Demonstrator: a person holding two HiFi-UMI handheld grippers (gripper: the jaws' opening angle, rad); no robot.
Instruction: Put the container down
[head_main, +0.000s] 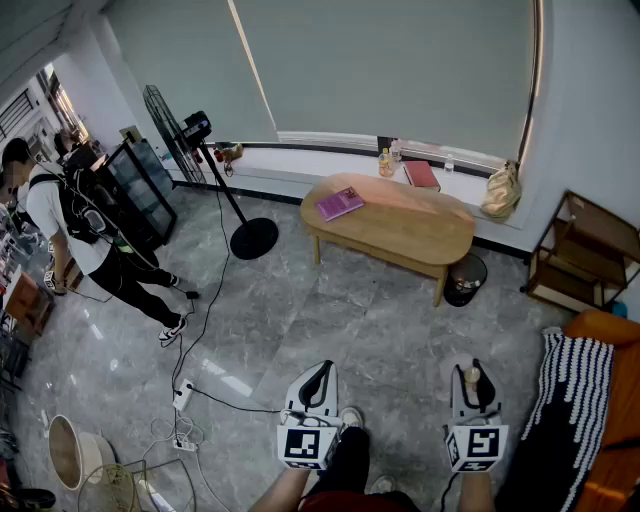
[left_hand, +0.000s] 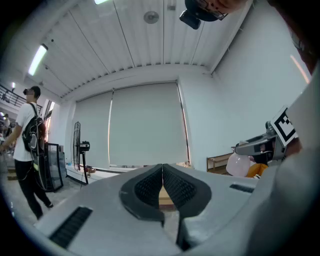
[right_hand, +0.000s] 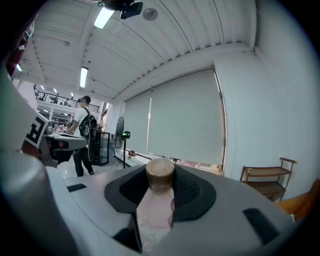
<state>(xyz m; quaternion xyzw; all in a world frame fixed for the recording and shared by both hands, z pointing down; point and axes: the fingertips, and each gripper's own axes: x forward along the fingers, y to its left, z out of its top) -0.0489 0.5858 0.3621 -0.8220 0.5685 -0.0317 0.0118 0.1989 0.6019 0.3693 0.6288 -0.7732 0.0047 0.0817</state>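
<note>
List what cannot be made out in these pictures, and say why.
- Container base: right gripper view, hidden inside the right hand-held gripper; head view, too small.
- Bottles, labels: head view, too small to read.
- Book title: head view, too small.
- Shelf: head view, cut off by the right edge.

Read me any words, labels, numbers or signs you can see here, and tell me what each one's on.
No text here can be read.
Pink book: cover print too small to read.
Red book: too small to read.
Bottles: labels blurred.
Marker cubes: black-and-white square patterns only, no words.
</note>
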